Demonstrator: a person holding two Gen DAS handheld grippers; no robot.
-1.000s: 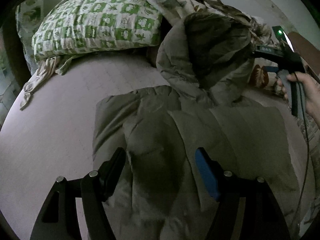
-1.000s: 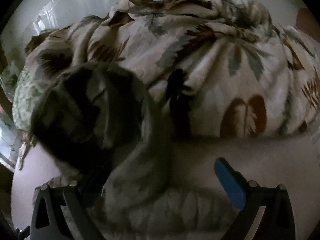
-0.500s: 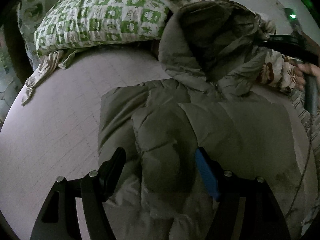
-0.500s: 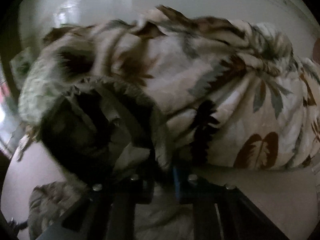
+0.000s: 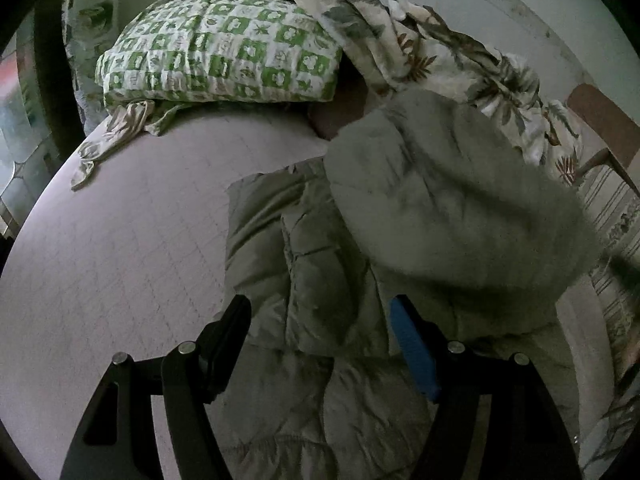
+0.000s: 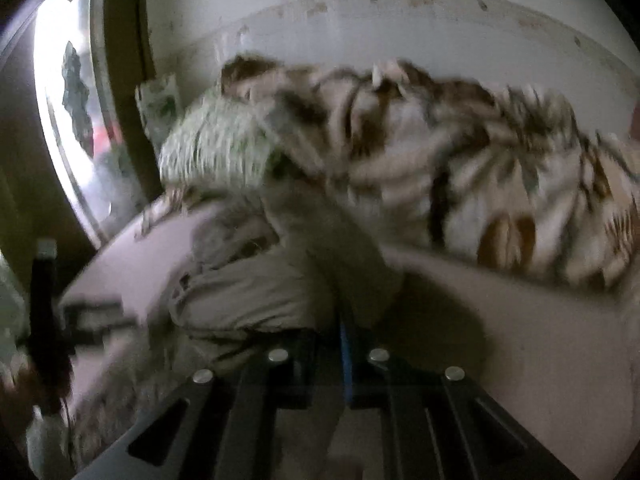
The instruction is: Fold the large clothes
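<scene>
The right gripper (image 6: 344, 344) is clenched on a fold of the grey padded jacket (image 6: 248, 300), seemingly its hood (image 5: 452, 216), though the right wrist view is blurred; the cloth rises from between the fingers and arches over the jacket's body. The left gripper (image 5: 320, 344) hangs released above the jacket, its black finger (image 5: 230, 332) and blue-padded finger (image 5: 412, 352) apart with the quilted cloth lying below them, not pinched. The jacket lies spread on the pale pink bed (image 5: 120, 248), sleeves folded inward. Beyond it, at the head of the bed, rest a green-and-white patterned pillow (image 5: 224, 52) and a crumpled leaf-print blanket (image 5: 440, 52), the blanket overlapping the pillow's corner.
</scene>
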